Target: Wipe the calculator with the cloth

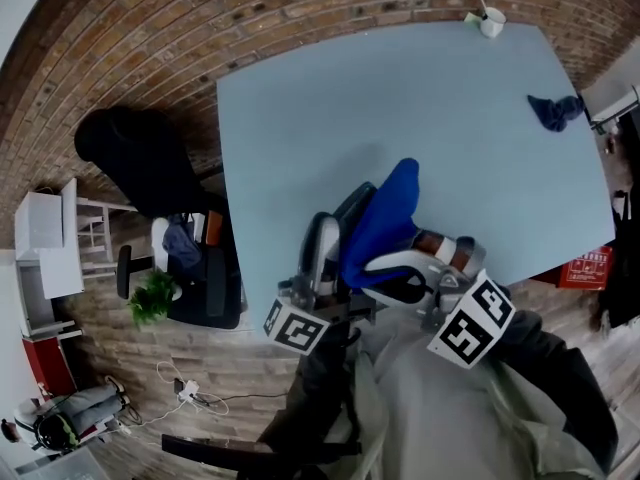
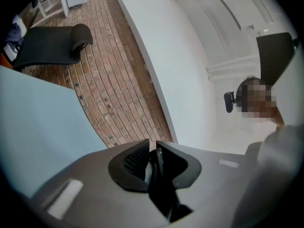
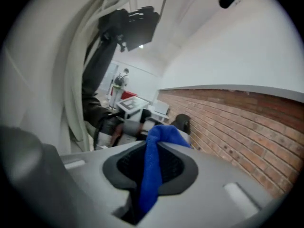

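Items in front of you:

- Left gripper (image 1: 322, 243): your left hand's tool, at the near edge of the table (image 1: 400, 98). Its jaws are nearly together, pinching a thin dark edge. In the left gripper view (image 2: 152, 146) that edge stands upright in the slot between the pads.
- Calculator (image 1: 348, 208): dark and flat, held on edge in the left gripper, over the table's near side. You cannot tell whether it touches the tabletop. Only its rim (image 2: 156, 167) shows in the left gripper view.
- Right gripper (image 1: 385, 266): just beside the left one, on its right. Its jaws are clamped on the cloth, as the right gripper view (image 3: 154, 144) shows.
- Cloth (image 1: 385, 218): bright blue, bunched, rising from the right gripper and lying against the calculator's right face, covering most of it. A fold (image 3: 153, 175) runs down between the pads.
- Cup (image 1: 491, 21): white, at the table's far edge, well apart from your grippers.
- Rag (image 1: 553, 111): dark blue, crumpled, at the table's right edge.
- Chair (image 1: 140, 158): black, left of the table, on the brick floor (image 1: 150, 28).
- Plant (image 1: 152, 296): small, green, near the chair.
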`<state>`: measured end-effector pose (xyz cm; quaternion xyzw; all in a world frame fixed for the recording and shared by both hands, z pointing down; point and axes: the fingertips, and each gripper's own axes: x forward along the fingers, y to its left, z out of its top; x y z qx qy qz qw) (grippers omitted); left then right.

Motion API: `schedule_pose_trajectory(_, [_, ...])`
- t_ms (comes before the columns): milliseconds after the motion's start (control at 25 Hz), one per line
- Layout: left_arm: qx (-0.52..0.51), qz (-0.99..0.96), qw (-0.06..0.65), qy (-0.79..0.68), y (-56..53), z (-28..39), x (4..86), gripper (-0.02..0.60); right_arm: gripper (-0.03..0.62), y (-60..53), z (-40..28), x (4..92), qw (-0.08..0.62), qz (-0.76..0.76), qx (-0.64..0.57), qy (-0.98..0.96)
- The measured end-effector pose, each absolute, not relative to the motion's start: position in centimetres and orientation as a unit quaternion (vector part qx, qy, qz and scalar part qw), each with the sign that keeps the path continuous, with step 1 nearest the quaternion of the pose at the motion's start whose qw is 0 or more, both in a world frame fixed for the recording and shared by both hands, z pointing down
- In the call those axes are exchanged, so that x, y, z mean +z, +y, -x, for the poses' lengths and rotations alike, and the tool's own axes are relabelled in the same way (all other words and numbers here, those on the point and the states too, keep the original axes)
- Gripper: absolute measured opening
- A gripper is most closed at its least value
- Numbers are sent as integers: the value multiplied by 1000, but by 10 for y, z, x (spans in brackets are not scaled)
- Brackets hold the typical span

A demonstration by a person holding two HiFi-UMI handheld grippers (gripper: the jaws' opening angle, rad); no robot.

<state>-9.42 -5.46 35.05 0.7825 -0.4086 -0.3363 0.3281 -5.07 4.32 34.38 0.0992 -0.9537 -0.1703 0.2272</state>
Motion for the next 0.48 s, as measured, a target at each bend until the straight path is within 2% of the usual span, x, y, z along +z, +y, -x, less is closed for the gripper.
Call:
schedule_pose_trajectory(160, [-359, -768, 325, -418, -55, 115, 350, 52, 61, 63, 33, 348, 235, -64, -142, -959])
schedule_pose_trajectory(360, [-398, -749, 335, -411, -54, 129, 348, 52, 60, 8, -12, 346, 188, -213, -98, -954])
schedule_pose_trajectory(480, [-431, -729, 353, -399, -58, 129, 346, 52, 60, 21, -1, 344, 184, -213, -87, -956])
